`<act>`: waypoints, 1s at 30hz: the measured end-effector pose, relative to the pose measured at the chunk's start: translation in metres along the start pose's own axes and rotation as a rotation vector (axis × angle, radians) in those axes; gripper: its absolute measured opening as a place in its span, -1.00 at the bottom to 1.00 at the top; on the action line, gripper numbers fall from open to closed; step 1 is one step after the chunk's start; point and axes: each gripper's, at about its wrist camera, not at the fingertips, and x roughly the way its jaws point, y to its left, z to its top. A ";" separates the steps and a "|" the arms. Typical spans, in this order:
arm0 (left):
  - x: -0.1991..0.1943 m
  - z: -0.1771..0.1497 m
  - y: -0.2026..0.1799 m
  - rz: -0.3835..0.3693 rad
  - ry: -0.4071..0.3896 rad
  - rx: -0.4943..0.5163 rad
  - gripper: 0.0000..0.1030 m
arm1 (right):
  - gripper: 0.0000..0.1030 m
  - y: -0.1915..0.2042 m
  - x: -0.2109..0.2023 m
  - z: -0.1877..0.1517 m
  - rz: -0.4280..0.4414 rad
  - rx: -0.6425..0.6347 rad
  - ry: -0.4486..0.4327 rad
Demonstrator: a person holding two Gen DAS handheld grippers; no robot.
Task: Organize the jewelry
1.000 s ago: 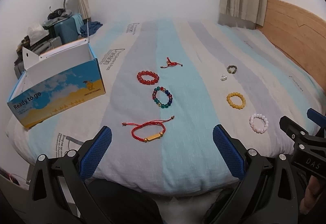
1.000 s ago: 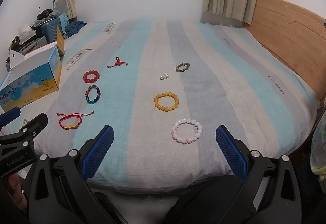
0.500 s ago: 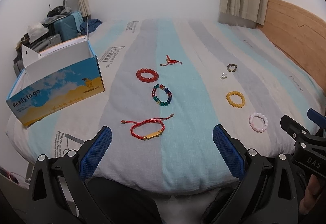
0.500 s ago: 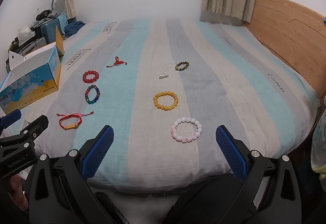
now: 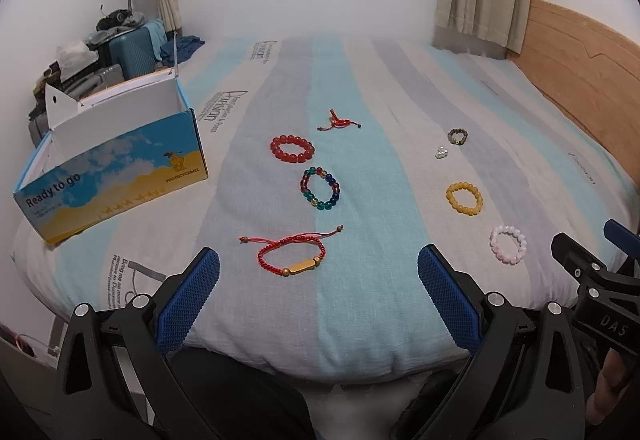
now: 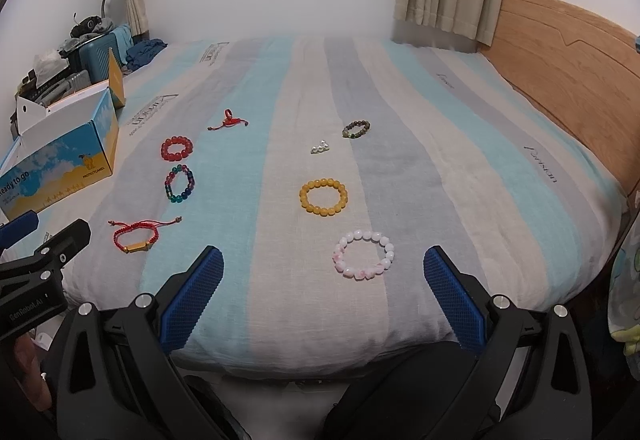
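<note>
Left wrist view: left tongs [image 5: 318,278] hovering over near edge of bed [image 5: 400,320], spread wide, gripping nothing. Red cord bracelet [image 5: 292,254] lying just ahead, between blue pads [image 5: 188,296]. Multicolour bead bracelet [image 5: 320,187] and red bead bracelet [image 5: 292,149] lying farther ahead. Open box [image 5: 116,168] sitting far left.

Right wrist view: right tongs [image 6: 322,282] also gaping, empty. Pink bead bracelet [image 6: 364,255] lying just ahead, toward right pad. Yellow bead bracelet [image 6: 323,196] sitting beyond it; pearl cluster [image 6: 320,147] and dark bead bracelet [image 6: 356,129] lying farther off.
</note>
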 end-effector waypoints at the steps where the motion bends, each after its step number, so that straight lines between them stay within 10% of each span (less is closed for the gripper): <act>1: 0.000 0.000 0.000 0.001 0.000 -0.001 0.89 | 0.86 0.000 0.000 0.000 0.000 0.000 -0.001; 30: 0.002 0.004 0.003 -0.025 0.023 -0.005 0.89 | 0.86 0.000 0.002 0.006 0.001 -0.001 -0.003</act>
